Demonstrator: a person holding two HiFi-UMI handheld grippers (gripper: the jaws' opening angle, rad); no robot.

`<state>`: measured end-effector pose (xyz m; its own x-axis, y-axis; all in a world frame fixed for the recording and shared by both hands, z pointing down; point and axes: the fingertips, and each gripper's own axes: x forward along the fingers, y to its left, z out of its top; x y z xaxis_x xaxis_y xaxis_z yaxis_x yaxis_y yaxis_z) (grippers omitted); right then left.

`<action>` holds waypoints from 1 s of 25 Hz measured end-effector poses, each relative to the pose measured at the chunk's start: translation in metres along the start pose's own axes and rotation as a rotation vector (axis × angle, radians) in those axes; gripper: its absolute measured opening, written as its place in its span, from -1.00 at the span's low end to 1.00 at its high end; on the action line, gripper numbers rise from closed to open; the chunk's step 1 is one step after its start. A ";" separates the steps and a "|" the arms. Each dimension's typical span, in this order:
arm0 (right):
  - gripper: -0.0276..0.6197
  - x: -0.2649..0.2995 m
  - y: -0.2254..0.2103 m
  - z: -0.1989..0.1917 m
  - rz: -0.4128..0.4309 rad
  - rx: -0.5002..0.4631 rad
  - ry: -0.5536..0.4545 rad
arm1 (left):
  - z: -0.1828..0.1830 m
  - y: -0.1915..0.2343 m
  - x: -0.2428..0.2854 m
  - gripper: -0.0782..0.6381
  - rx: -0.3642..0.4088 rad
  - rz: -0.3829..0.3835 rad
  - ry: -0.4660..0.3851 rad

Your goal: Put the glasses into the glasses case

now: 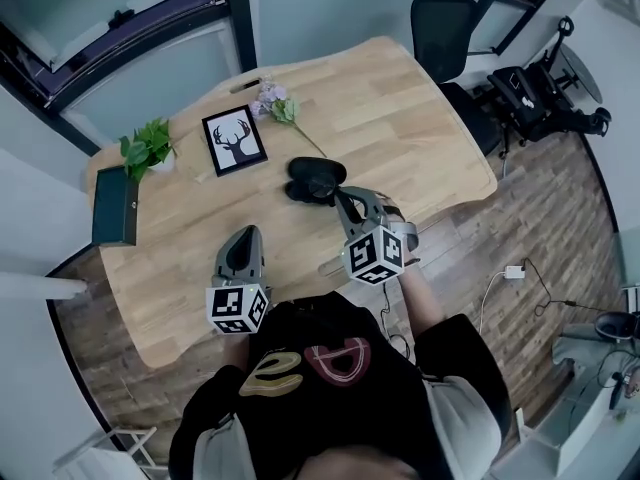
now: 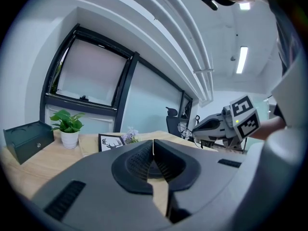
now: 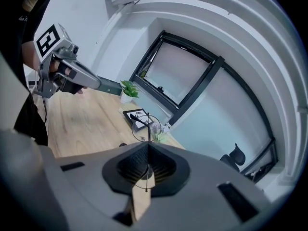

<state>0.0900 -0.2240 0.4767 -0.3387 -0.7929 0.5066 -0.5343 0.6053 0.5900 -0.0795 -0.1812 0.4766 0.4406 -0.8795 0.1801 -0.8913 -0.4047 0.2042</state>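
- Grip: my right tool [image 3: 148, 149] was clamped shut on the thin, wire-rimmed, round-lens glasses [image 3: 143, 125]. It pinched the wire frame so that one lens stood clear beyond the tips. I judged this hold spared the glass from the pads and left the frame free to go down first.
- The glasses were off the pale wooden desk [image 1: 400, 118], carried in that tool just short of the black glasses case [image 1: 314, 178]. The case lay near the desk's middle and seemed to be open.
- My left tool [image 2: 153, 147] was closed with nothing between its jaws. It was low on my left, apart from the case. I judged it left the approach free while being near enough to steady the case.
- There was bare wood on the case's near and right sides, so I had open room to come in from there.
- The stem of the purple flower sprig [image 1: 273, 101] reached close to the case's far side, and the black-framed deer picture [image 1: 235, 140] stood just beyond.
- The potted green plant [image 1: 148, 150] and the dark green box [image 1: 115, 206] sat well apart at the far left.
- The desk's curved right edge was some way off, so I judged a small nudge would not tip the case over it.
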 end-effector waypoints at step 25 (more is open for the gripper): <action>-0.88 0.068 -0.005 -0.012 0.124 -0.089 -0.001 | -0.006 0.021 0.004 -0.73 -0.024 0.135 -0.001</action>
<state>0.0794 -0.2803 0.5159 -0.3983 -0.7118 0.5785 -0.4179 0.7023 0.5764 -0.0958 -0.1917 0.4875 0.3169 -0.9256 0.2070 -0.9397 -0.2768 0.2009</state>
